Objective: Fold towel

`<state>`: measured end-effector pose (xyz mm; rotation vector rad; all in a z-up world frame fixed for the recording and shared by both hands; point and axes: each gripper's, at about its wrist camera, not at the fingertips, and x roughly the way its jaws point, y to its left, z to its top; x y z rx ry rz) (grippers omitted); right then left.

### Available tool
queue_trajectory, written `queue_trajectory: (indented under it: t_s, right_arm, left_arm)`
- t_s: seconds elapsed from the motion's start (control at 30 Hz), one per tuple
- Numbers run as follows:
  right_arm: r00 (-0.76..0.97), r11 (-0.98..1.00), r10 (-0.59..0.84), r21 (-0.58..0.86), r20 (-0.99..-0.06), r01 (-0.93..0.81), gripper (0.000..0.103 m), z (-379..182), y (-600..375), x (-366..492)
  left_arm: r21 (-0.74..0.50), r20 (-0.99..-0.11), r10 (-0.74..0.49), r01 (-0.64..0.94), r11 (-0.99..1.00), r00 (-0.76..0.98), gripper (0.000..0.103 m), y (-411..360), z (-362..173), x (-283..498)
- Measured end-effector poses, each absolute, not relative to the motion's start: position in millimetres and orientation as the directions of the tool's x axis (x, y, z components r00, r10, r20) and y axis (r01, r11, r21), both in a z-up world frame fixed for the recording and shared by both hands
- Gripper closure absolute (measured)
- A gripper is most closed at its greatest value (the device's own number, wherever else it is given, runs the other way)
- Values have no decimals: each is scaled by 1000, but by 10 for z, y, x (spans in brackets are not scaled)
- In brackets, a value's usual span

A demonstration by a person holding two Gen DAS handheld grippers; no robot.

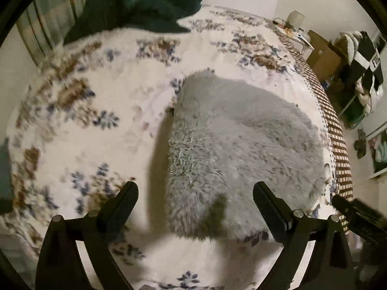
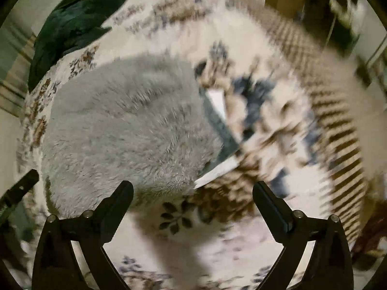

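While both of my grippers hang above the bed with nothing in them, the shaggy grey towel [image 1: 241, 149] lies folded on the white bedspread with blue and brown flowers [image 1: 96, 101], near the edge where a brown-and-white checked trim [image 1: 338, 149] runs. My left gripper [image 1: 196, 198] has its 2 black fingers spread wide, released, with only air between them; the towel's near corner sits below the gap, untouched. My right gripper [image 2: 193, 198] is just as wide apart and empty, and it looks down on the towel's right-hand edge, where a darker grey underlayer [image 2: 217, 125] and a strip of white [image 2: 217, 171] peek out from under the top fold. That view is heavily blurred on its right half, so I cannot read the detail there.

I judge that 1 fold is laid down and let go, so the step in hand is the pause between folds. The pile looks thick and rounded, not flat, and the layers are not flush on the right. The next move, as I see it, calls for bringing both grippers down onto 2 corners of 1 edge, pinching all layers together, and carrying them across evenly, or squaring up that exposed underlayer. A heap of dark green cloth [image 1: 145, 4] sits well apart at the far side and needs no attention.
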<state>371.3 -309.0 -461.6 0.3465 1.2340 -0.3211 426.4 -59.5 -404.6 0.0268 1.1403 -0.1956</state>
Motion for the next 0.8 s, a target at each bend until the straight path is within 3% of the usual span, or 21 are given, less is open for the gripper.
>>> queue_trajectory:
  t_s: [0.1, 0.27, 0.8]
  right_arm:
    - [358, 911, -160, 2, -920, 412, 1, -4163, -2897, 3501]
    - [438, 916, -216, -26, -873, 400, 1, -3483, -2695, 3058]
    - [655, 962, -201, -23, -728, 271, 1, -1480, -2045, 1092]
  left_arm:
    - [-70, -887, -142, 176, 982, 440, 6, -581, -3748, 4055]
    - [-45, -858, -130, 180, 983, 496, 6, -562, -3200, 3605]
    - [-20, -747, -114, 149, 989, 655, 6, -357, -1724, 1790]
